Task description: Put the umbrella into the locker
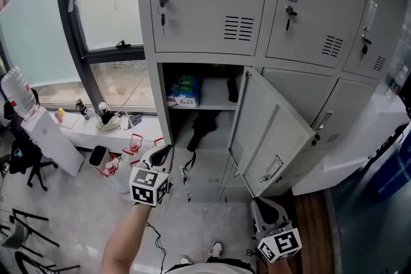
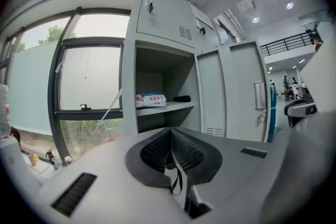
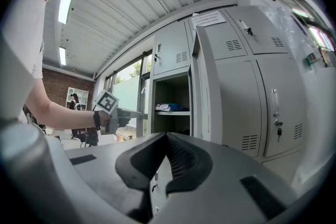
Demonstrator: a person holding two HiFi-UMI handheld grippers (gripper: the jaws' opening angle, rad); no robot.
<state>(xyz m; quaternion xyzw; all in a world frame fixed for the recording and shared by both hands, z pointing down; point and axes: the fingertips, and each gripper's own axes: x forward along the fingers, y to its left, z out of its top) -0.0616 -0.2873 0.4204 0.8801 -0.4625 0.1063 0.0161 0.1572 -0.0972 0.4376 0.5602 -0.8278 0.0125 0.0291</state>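
Left gripper [image 1: 168, 151]: jaws pressed together, forearm extended toward the open locker [image 1: 164, 113]. The black umbrella [image 1: 202, 127] lies in the lower compartment, and its strap [image 1: 188, 163] hangs just beside the jaw tips. Right gripper [image 1: 260, 205]: jaws together, empty, held low near the door [image 1: 273, 138].

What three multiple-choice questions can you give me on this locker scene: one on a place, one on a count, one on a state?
1. Where is the black umbrella?
A. on the windowsill
B. in the open locker, below its shelf
C. on the floor

2. How many locker doors stand open?
A. one
B. two
C. three

3. How do the jaws of the left gripper stand?
A. wide apart
B. together
C. clamped on a door handle

Answers:
1. B, since the umbrella lies in the compartment under the shelf.
2. A, since only one door is swung out.
3. B, since the pads meet in the left gripper view.
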